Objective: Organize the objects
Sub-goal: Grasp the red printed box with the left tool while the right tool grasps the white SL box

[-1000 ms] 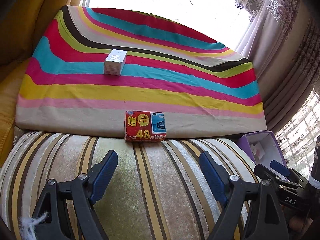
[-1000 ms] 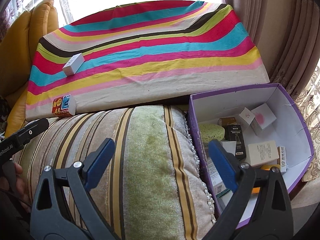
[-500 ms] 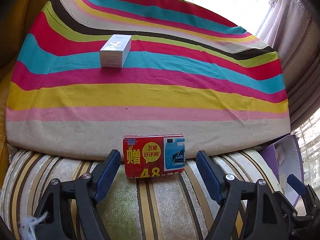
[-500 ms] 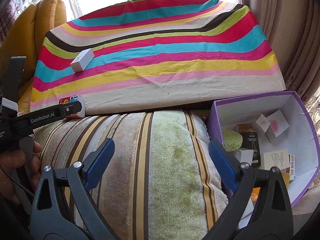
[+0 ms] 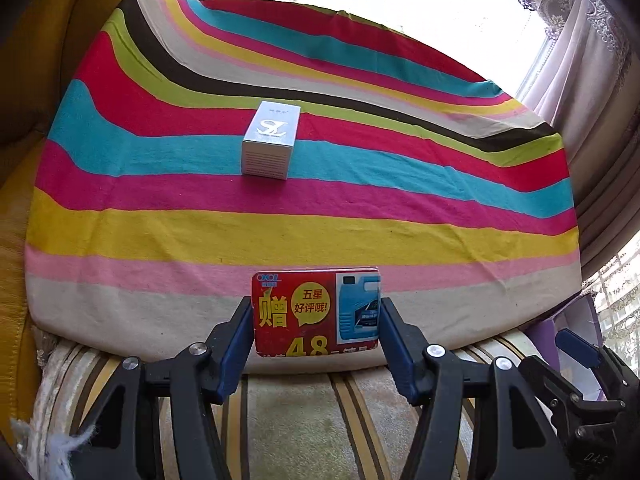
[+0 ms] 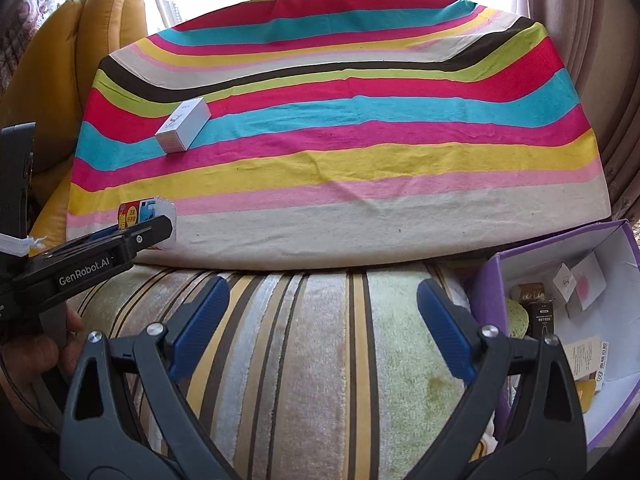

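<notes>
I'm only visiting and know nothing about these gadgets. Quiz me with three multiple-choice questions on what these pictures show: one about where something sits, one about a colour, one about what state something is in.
1. Where does the white box lie?
A. On the striped cloth
B. Inside the purple box
C. On the yellow cushion

2. What is the main colour of the packet between the fingers of the left hand-held gripper?
A. Green
B. Red
C. Black

3. What state is the right hand-held gripper in?
A. Shut on the white box
B. Shut on a sponge
C. Open, holding nothing

Answers:
1. A: it rests on the red and blue stripes, apart from everything else.
2. B: its front is red with yellow print.
3. C: its blue pads stand wide apart over the striped cushion, with nothing between them.
</notes>
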Demonstrator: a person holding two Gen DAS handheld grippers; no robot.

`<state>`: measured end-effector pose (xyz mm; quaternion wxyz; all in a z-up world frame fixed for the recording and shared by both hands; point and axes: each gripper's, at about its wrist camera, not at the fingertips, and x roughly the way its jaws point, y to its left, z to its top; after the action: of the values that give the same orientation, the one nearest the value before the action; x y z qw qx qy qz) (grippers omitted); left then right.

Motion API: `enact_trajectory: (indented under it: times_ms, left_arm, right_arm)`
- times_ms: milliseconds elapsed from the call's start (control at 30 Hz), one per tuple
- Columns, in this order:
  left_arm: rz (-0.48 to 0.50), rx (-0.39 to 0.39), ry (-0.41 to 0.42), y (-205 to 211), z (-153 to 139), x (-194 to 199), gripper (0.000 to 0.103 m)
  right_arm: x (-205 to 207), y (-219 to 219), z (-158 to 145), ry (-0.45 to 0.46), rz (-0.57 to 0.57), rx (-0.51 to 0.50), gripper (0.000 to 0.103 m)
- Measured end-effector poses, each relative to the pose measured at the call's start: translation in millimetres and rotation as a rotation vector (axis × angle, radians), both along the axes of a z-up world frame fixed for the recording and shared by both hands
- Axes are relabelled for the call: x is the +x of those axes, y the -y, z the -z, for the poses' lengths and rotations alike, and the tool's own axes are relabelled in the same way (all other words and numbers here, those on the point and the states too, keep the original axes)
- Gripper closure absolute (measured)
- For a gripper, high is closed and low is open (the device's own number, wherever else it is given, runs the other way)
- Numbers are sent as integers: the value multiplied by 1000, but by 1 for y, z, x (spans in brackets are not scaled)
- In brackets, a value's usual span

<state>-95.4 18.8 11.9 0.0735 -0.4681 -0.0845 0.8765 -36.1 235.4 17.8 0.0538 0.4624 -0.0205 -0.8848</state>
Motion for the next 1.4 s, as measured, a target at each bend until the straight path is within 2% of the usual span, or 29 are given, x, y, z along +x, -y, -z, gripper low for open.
enact_trajectory:
  times_ms: [100, 233, 400, 633, 900, 1067, 1267, 1333, 1400]
  left_arm:
    - [-41, -19, -22, 27, -5, -7, 42]
    - [-102, -7, -41, 61, -7, -12, 42]
    - [-182, 96, -63, 93, -1, -4, 42]
    - [-265, 145, -141, 108, -4, 9, 42]
    - [-331, 214, -185, 125, -4, 11, 42]
    - [-386, 239, -174, 137, 1, -2, 42]
    - [-432, 232, -160, 145, 7, -24, 42]
    - [-438, 221, -156, 145, 8, -31, 42]
    - [-436, 210, -156, 143, 10, -35, 42]
  right_arm:
    - [-14, 16, 0, -1, -17, -6, 7]
    - [-35, 45, 2, 10, -51, -21, 7]
    - [-66, 87, 3, 5, -92, -25, 7]
    - [-115, 139, 0, -24, -101, -4, 7]
    - [-155, 181, 8, -26, -119, 15, 7]
    - [-173, 193, 16, -21, -111, 38, 7]
    - [-193, 200, 23, -21, -106, 76, 7]
    - [-199, 201, 26, -21, -107, 87, 11]
    - [-205, 201, 30, -4, -114, 94, 26]
